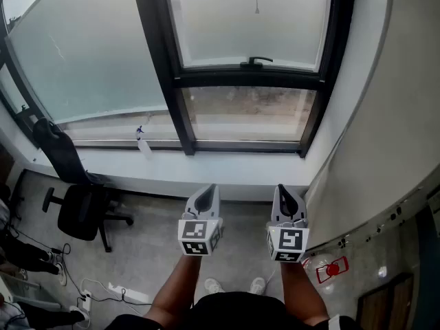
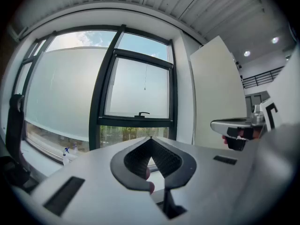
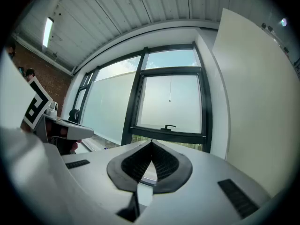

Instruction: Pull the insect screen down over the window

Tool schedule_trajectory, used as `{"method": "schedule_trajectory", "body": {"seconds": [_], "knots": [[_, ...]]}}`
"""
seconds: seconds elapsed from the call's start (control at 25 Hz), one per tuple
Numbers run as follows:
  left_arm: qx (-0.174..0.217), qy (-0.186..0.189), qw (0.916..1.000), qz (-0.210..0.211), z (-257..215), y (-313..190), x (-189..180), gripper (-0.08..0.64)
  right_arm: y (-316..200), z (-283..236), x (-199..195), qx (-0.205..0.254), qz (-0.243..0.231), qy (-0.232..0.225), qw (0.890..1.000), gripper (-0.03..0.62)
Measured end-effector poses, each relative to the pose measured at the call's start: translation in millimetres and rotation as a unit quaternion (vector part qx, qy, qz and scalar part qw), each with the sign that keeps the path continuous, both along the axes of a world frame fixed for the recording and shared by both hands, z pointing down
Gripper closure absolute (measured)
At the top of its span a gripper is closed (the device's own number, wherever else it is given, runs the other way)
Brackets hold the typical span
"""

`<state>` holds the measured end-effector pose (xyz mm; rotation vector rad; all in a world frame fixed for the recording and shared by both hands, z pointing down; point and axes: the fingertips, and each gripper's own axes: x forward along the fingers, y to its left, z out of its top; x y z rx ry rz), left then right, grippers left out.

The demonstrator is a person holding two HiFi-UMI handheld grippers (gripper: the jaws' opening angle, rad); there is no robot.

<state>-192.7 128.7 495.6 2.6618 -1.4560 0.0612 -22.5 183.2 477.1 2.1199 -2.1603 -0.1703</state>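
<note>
A dark-framed window fills the wall ahead. Its right sash carries a black handle, and a thin pull cord with a small bead hangs in front of the hazy upper pane. The same cord shows in the left gripper view, and the cord in the right gripper view. My left gripper and right gripper are held side by side, well short of the window and below the sill. Both point level at it, shut with nothing between the jaws: left gripper, right gripper.
A black office chair stands on the floor at the left. A spray bottle sits on the white sill. A pale wall panel closes the right side. Cables and a power strip lie at bottom left.
</note>
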Motion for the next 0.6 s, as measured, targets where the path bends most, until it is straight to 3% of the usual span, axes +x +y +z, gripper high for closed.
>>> {"method": "schedule_trajectory", "body": {"seconds": [0.16,0.32,0.6], "knots": [[-0.006,-0.006,0.9999,0.007,12.3,2.2,-2.1,0.557,1.6,4.4,-5.1,-0.004,-0.007,0.001,1.0,0.597],[-0.015,0.011,0.9997,0.017,11.6,3.5,-0.1,0.557,4.3,3.5,-3.1,-0.003,-0.007,-0.004,1.0,0.597],[0.008,-0.003,0.9998,0.016,-2.5,3.0,-0.6,0.557,2.6,-2.6,0.4,0.012,-0.003,-0.011,1.0,0.597]]}}
